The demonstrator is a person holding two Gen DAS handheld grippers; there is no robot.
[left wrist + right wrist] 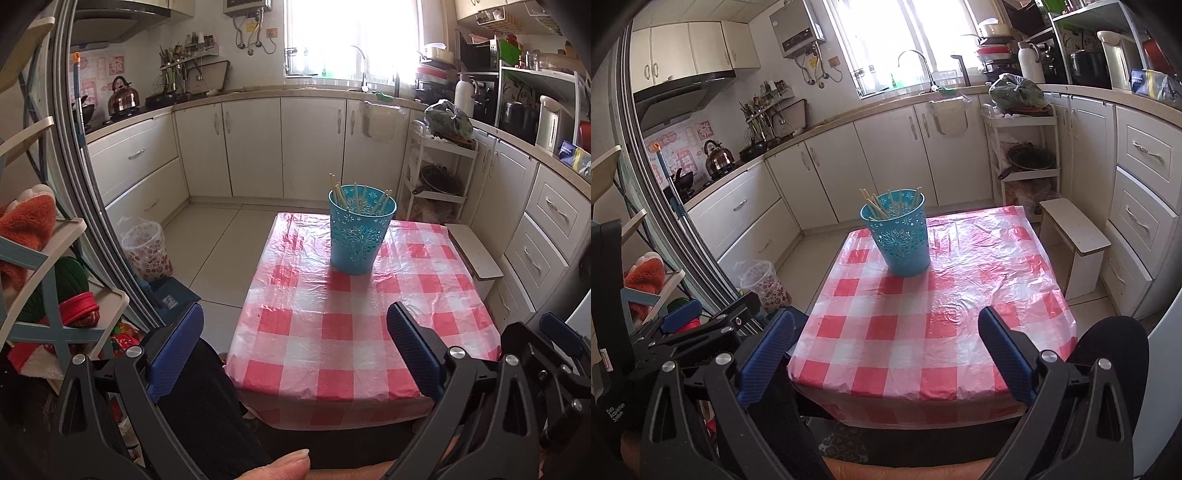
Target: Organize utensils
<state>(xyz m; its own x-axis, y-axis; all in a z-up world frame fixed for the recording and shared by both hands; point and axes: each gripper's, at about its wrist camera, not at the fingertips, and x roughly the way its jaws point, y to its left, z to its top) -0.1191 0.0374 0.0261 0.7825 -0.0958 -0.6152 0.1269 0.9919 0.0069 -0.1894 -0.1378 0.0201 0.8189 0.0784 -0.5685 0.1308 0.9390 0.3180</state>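
A teal perforated holder stands on the far part of a small table covered with a red-and-white checked plastic cloth. Several pale chopsticks stick up out of the holder. My left gripper is open above the near edge of the table, well short of the holder, with nothing between its blue fingers. My right gripper is open too, held back at the near edge and empty. The rest of the cloth is bare.
White kitchen cabinets run along the back and right walls. A white rolling cart and a small white stool stand right of the table. A lined bin sits on the floor at left beside a cluttered shelf.
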